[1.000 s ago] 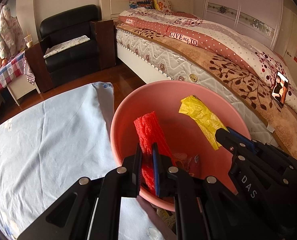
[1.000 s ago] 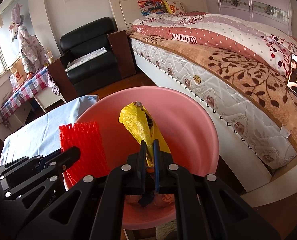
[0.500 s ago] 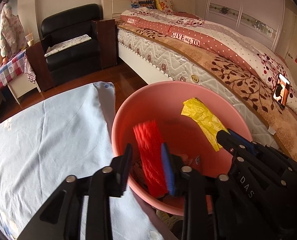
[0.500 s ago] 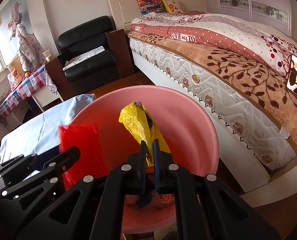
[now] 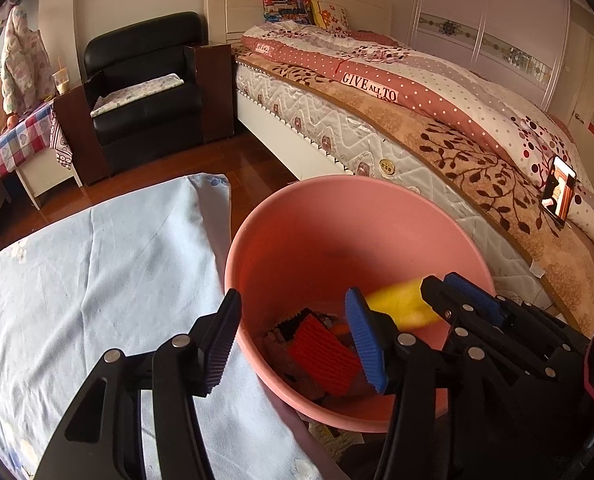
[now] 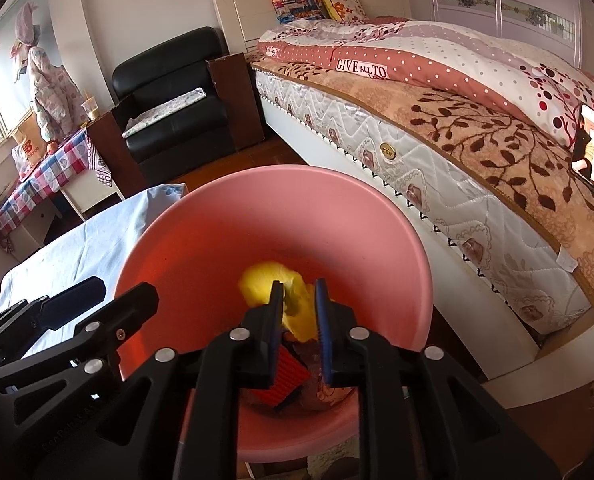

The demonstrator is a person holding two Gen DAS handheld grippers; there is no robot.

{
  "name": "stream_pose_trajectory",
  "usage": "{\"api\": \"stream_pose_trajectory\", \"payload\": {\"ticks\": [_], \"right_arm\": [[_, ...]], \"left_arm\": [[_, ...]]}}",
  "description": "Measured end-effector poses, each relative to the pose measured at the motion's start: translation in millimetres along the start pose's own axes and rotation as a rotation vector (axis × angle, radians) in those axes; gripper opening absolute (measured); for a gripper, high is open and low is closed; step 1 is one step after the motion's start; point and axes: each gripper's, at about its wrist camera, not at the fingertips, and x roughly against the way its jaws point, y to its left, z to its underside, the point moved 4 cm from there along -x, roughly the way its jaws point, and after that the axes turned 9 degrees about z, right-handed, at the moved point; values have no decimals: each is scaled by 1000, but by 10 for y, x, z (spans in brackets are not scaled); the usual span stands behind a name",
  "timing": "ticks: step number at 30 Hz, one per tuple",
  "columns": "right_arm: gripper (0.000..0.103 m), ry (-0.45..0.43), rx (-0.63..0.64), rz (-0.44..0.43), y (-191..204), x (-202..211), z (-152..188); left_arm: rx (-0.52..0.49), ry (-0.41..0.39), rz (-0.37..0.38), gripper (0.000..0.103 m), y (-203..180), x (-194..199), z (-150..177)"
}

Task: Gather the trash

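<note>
Release step of trash collection. My left gripper (image 5: 293,334) stands wide and empty over the pink basin (image 5: 377,188); the red ribbed wrapper (image 5: 323,354) lies at the bottom. My right gripper (image 6: 299,324), partly parted, lets the blurred yellow wrapper (image 6: 265,286) go into the basin. Next I judge: lift both clear toward the blue-clothed surface (image 5: 89,264).

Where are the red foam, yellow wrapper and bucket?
red foam (image 5: 324,351), left wrist view, ribbed top face.
yellow wrapper (image 6: 261,285), right wrist view, blurred upper lobe.
bucket (image 5: 361,182), left wrist view, far rim.
</note>
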Motion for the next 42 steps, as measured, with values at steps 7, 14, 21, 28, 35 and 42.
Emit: {"api": "stream_pose_trajectory", "payload": {"ticks": [7,14,21,28,35,42], "right_arm": [[29,-10,-18,-17,-31,81,-10],[32,-32,-28,-33,-45,228,-33],[38,-70,-27,-54,-21,437,-44],[43,-101,-30,-74,18,633,-30],[46,-119,-32,-80,53,787,10],[54,-141,-27,-55,111,918,57]], "left_arm": [[0,-16,6,56,-14,79,-23],[-2,-34,14,59,-35,187,-32],[8,-71,24,60,-12,369,-43],[13,-100,21,60,38,561,-6],[15,-122,28,62,96,758,63],[30,-137,37,64,171,893,130]]}}
